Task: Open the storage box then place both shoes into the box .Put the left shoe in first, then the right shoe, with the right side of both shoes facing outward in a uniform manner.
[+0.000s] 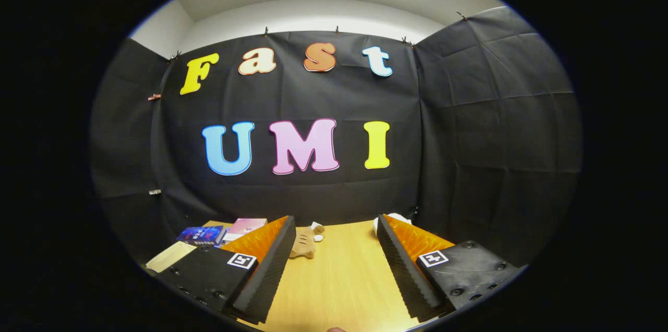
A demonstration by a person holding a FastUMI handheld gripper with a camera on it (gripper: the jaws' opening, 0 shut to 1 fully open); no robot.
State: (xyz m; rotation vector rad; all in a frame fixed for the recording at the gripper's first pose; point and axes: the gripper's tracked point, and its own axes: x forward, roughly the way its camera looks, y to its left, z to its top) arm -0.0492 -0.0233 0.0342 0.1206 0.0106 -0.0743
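We see the gripper (336,227) released, fingers wide apart; a plush toy (304,243) at 11 o'clock, boxes (203,235) at 10, on a wooden table (339,280).

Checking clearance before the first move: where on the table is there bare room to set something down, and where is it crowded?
The bare wooden table runs free between the open gripper fingers and on toward the black cloth wall. It is crowded beyond the left finger: a tan plush toy, a blue packet and a pink box.

My jaws stand wide apart over bare desk (344,280); ahead, a small plush toy (304,245) and boxes (203,235) crowd the far left.
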